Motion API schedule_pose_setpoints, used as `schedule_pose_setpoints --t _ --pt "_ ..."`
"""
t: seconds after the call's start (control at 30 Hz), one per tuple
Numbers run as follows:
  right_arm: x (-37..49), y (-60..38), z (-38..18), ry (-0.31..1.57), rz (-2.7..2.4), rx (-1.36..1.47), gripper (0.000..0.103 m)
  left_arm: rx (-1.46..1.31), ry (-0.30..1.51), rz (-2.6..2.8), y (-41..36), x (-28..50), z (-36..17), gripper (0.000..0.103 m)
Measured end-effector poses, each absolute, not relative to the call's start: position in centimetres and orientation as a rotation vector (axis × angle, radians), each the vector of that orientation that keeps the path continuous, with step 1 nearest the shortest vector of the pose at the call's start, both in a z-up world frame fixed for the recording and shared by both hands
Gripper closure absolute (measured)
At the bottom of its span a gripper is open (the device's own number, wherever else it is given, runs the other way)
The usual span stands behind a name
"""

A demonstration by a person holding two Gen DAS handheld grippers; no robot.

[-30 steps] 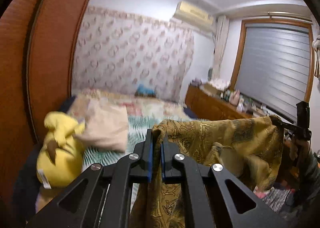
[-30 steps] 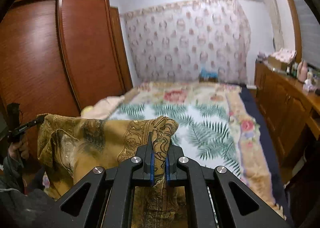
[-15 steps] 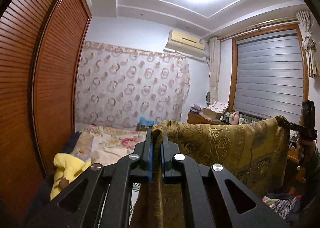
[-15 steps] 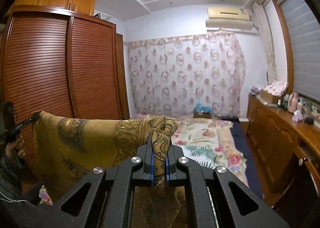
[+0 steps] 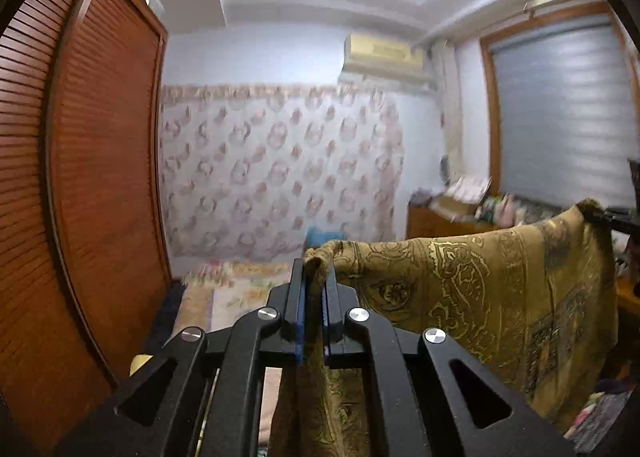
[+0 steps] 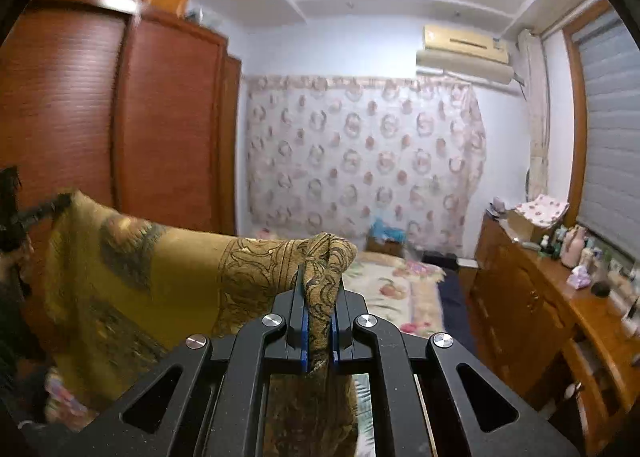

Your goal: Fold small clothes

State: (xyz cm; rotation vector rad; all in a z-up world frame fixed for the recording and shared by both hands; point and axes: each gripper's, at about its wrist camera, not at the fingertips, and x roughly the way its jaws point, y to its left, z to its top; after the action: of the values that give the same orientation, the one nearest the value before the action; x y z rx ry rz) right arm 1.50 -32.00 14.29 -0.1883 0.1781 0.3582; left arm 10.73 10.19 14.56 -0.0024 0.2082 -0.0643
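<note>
Golden patterned cloth (image 5: 480, 297) hangs stretched in the air, one top corner clenched in the left claw (image 5: 314, 289), the other in the right claw (image 6: 320, 297), likely held taut to straighten it before folding; ahead lies a floral bed (image 6: 400, 289); beside it a wooden dresser (image 6: 532, 305).

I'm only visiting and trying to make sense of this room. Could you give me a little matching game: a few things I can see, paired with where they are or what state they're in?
Things:
1. gold patterned cloth
2. air conditioner
3. wooden wardrobe
4. window blind

States or places:
A. lowered over the window
B. high on the wall above the curtain
C. pinched in both claws
D. along the left wall

Pairs: 1-C, 2-B, 3-D, 4-A
</note>
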Motion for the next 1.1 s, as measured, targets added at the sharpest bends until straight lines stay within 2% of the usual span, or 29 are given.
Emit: schedule_pose_setpoints --t 0.1,0.17,0.27,0.3,0.37,0.4,0.47,0.53,0.77,1.1 --pt "9.4 -30.2 12.3 0.259 0.315 -0.235 0.096 0.033 0.307 -0.057 10.2 18.0 10.6 0.096" --pt "15.4 -29.3 9.6 0.328 0.293 -0.240 0.095 0.029 0.404 -0.066 10.7 23.0 7.2 0.088" --pt "22.1 -28.3 5.1 0.437 0.197 -0.232 0.071 -0.014 0.541 -0.088 11.3 27.3 2.4 0.083" --pt "23.6 -28.2 3.5 0.459 0.184 -0.215 0.069 0.003 0.563 -0.091 11.2 27.8 0.7 0.080" --pt "25.2 -28.1 0.8 0.505 0.201 -0.182 0.065 0.025 0.579 -0.106 10.7 27.8 -0.6 0.058" --pt "25.8 -28.0 -0.8 0.526 0.213 -0.178 0.064 0.023 0.595 -0.114 10.6 27.8 -1.4 0.055" --pt "26.3 -27.7 -2.7 0.557 0.218 -0.186 0.064 0.008 0.639 -0.120 10.7 27.7 -2.8 0.041" --pt "26.5 -27.7 -4.3 0.588 0.242 -0.174 0.064 0.007 0.647 -0.131 10.5 26.7 -3.4 0.038" --pt "24.2 -29.3 -7.9 0.636 0.301 -0.127 0.064 -0.025 0.687 -0.144 10.3 24.4 -4.5 0.036" --pt "20.7 -32.4 -9.1 0.715 0.290 -0.064 0.063 -0.018 0.765 -0.148 8.5 20.9 -8.1 0.036"
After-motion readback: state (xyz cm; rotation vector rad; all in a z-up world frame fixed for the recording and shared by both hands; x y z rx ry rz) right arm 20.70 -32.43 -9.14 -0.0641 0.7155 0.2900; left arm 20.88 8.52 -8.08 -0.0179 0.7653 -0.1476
